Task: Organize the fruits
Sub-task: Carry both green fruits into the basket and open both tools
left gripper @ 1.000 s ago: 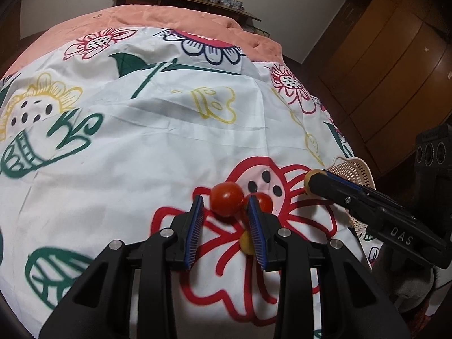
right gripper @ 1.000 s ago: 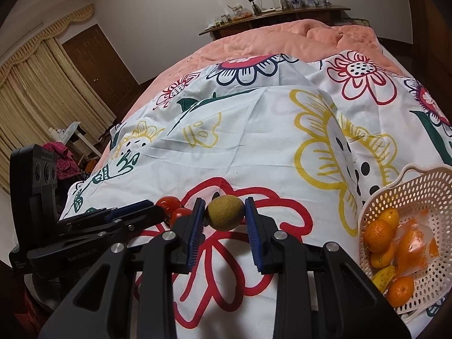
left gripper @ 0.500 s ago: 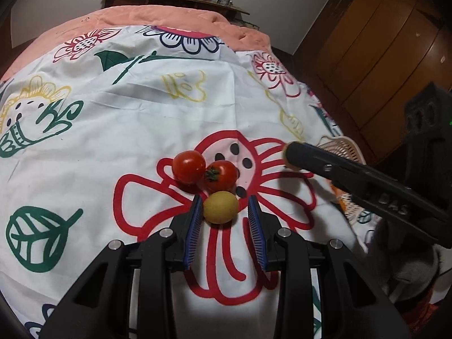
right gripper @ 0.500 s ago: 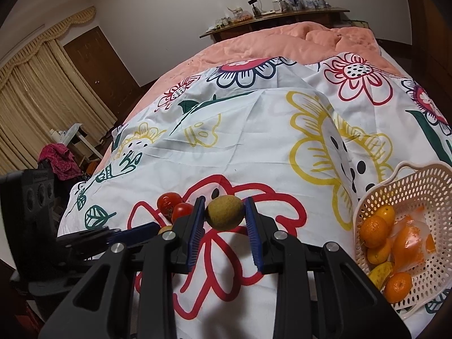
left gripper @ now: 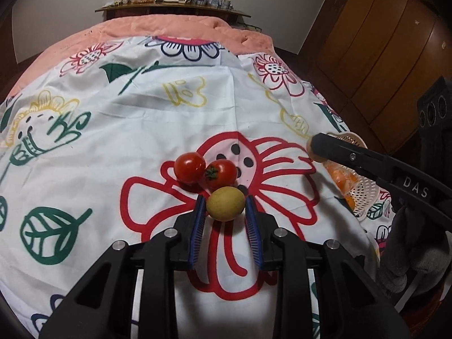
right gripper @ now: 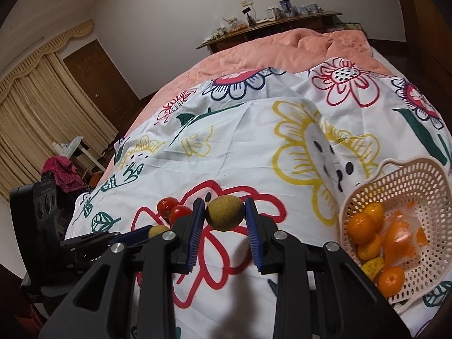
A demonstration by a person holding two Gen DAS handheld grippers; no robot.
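Observation:
My left gripper has a small yellow-green fruit between its blue pads; the jaws are closing and the pads touch its sides. Just beyond it two red tomatoes lie together on the flowered cloth. My right gripper is shut on a brownish-green round fruit, held above the cloth. To its right a perforated cream basket holds several oranges and a plastic bag. In the right wrist view the left gripper shows at lower left with its yellow-green fruit.
The cloth covers a bed with a peach quilt at the far end. A cluttered wooden shelf stands behind it. Wooden wardrobe doors are on the right, curtains and a door on the left.
The left gripper drew back from the tomatoes, so the yellow-green fruit now sits between its pads, which have narrowed onto it. The right gripper carried its fruit a little up and toward the basket.

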